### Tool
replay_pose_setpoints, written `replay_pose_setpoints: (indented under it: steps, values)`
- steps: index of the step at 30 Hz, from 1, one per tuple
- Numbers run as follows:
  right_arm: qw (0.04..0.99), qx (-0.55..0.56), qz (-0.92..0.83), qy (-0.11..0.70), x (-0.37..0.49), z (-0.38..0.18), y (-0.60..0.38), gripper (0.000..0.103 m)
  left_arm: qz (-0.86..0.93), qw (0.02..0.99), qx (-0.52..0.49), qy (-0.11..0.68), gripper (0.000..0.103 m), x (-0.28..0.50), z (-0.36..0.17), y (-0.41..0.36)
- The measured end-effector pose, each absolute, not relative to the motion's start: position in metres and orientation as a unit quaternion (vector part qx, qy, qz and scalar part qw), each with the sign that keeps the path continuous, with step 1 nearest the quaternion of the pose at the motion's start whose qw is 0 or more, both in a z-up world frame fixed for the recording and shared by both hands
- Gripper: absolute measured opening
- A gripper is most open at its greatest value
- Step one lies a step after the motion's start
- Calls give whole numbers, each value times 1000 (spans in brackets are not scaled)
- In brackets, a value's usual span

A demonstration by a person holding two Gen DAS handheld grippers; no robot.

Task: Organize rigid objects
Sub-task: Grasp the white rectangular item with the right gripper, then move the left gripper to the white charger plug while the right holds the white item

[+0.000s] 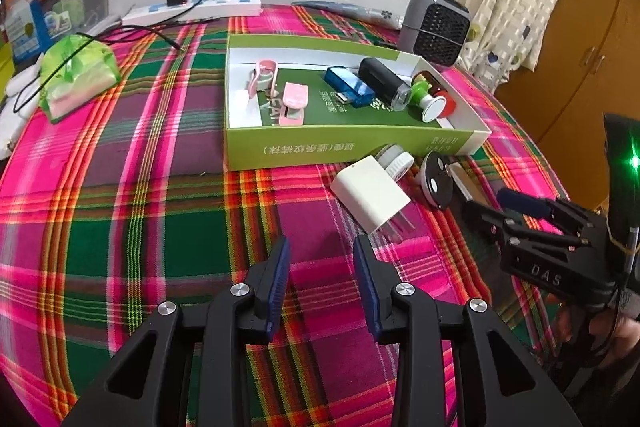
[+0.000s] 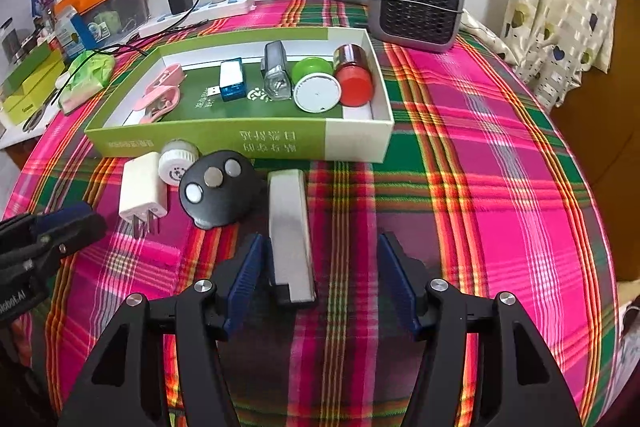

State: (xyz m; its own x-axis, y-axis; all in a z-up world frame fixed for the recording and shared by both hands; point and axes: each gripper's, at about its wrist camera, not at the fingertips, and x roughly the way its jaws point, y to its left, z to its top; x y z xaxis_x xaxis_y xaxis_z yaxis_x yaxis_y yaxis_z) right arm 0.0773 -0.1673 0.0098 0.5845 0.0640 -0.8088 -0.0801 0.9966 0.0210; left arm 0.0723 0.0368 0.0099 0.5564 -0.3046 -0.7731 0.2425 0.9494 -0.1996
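- The right claw (image 2: 320, 279) hangs low over the plaid-covered table (image 2: 480, 155) with its jaws wide apart and nothing gripped.
- A silver rectangular block (image 2: 289, 231) lies lengthwise between the right claw's blue pads (image 2: 245, 279), close beside the left-hand pad; whether it touches that pad cannot be told, and the other pad stands clear of it.
- Just ahead and left of the right claw lies a black round disc (image 2: 216, 189) with three small buttons on its face, its edge close to the block's far end.
- Further left sit a white plug adapter (image 2: 142, 189), prongs pointing toward the claw, and a white ribbed cap (image 2: 178, 159) touching the disc's far side.
- Beyond these, straight ahead of the right claw, stands the green box (image 2: 280, 141), open on top.
- Inside the box, from left to right: two pink clips (image 2: 160, 97), a blue USB reader (image 2: 231, 79), a dark clear-ended case (image 2: 276, 75), a green-and-white stamp (image 2: 316, 87) and a red-capped jar (image 2: 354, 79).
- The left claw (image 1: 322, 273) hovers above bare cloth, jaws moderately open and holding nothing; the plug adapter (image 1: 370, 193) lies just ahead and to its right.
- A grey fan heater (image 2: 416, 1) stands beyond the box, ahead and right of the right claw.
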Motion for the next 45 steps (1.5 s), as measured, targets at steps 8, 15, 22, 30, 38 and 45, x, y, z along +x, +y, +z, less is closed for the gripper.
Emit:
replay_pose_setpoints:
  steps: [8, 15, 22, 30, 38, 45]
  values:
    - [894, -12, 49, 446, 77, 8, -169, 59, -150, 882, -16, 447, 32, 71, 9, 31]
    - [895, -23, 66, 441, 73, 10, -172, 30, -144, 885, -11, 443, 32, 70, 9, 30]
    - [894, -30, 86, 439, 71, 10, -175, 25, -125, 889, 2, 441, 32, 68, 8, 24]
    - [894, -33, 103, 435, 72, 10, -177, 25, -107, 885, 14, 453, 32, 69, 10, 14]
    - [893, -34, 117, 434, 71, 10, -179, 25, -123, 891, -24, 436, 46, 71, 29, 1]
    - [892, -31, 123, 434, 72, 10, -181, 25, -102, 893, -20, 439, 46, 82, 31, -13]
